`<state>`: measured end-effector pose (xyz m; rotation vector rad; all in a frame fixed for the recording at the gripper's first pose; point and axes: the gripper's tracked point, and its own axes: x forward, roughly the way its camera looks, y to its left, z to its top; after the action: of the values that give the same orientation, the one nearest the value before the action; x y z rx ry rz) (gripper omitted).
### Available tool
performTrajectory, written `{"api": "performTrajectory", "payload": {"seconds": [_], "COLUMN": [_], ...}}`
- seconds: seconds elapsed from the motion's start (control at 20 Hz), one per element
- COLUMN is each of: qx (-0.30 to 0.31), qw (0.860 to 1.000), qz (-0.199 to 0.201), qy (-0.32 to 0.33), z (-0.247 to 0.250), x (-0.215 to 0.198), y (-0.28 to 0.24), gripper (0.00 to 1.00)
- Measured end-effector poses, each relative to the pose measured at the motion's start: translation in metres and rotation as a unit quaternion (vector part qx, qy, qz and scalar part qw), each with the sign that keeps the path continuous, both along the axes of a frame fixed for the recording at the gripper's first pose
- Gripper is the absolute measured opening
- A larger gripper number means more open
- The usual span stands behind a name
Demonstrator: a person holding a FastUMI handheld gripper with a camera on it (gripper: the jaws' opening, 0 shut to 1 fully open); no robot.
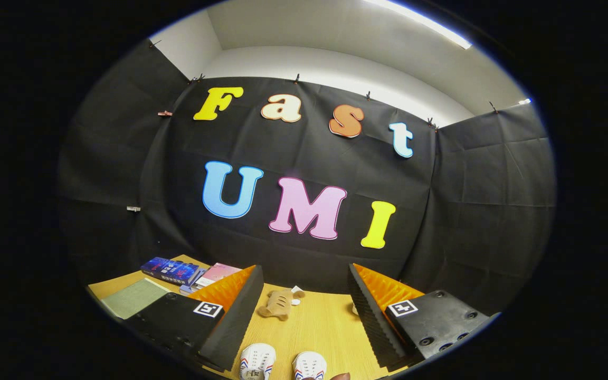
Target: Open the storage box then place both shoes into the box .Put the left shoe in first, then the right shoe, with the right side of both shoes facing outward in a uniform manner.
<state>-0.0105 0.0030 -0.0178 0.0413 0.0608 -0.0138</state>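
Two white shoes with red and blue stripes stand side by side on the wooden table, toes pointing ahead: the left one [257, 361] and the right one [310, 365], seen only at their front parts. They lie low between the fingers. My gripper [304, 311] is open, its two fingers spread wide with nothing between them, raised above the table and tilted up toward the booth wall.
A small tan stuffed toy [278, 304] lies on the table [325, 322] beyond the shoes, with a small white object beside it. Behind the left finger lie a blue book [169, 269], a pink book [218, 273] and a green pad [134, 297].
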Motion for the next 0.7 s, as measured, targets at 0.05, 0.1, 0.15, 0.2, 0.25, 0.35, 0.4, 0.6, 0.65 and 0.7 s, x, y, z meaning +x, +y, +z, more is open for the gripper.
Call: {"api": "performTrajectory", "payload": {"seconds": [0.05, 0.1, 0.15, 0.2, 0.25, 0.35, 0.4, 0.6, 0.65, 0.7], "qx": [0.0, 0.001, 0.003, 0.009, 0.018, 0.035, 0.042, 0.063, 0.079, 0.102], "qw": [1.0, 1.0, 1.0, 1.0, 0.999, 0.996, 0.995, 0.984, 0.978, 0.97], "qz": [0.001, 0.001, 0.003, 0.017, 0.039, 0.075, 0.091, 0.164, 0.188, 0.212], "qy": [0.002, 0.003, 0.004, 0.006, 0.011, 0.022, 0.026, 0.041, 0.048, 0.055], "z": [-0.001, -0.001, -0.002, -0.002, -0.005, -0.013, -0.016, -0.029, -0.035, -0.039], "x": [0.0, -0.001, -0.002, -0.002, -0.003, -0.004, -0.006, -0.006, -0.007, -0.008], "y": [0.001, 0.001, 0.002, 0.008, 0.019, 0.034, 0.04, 0.072, 0.082, 0.093], "gripper": [0.97, 0.97, 0.97, 0.97, 0.97, 0.96, 0.96, 0.96, 0.96, 0.96]}}
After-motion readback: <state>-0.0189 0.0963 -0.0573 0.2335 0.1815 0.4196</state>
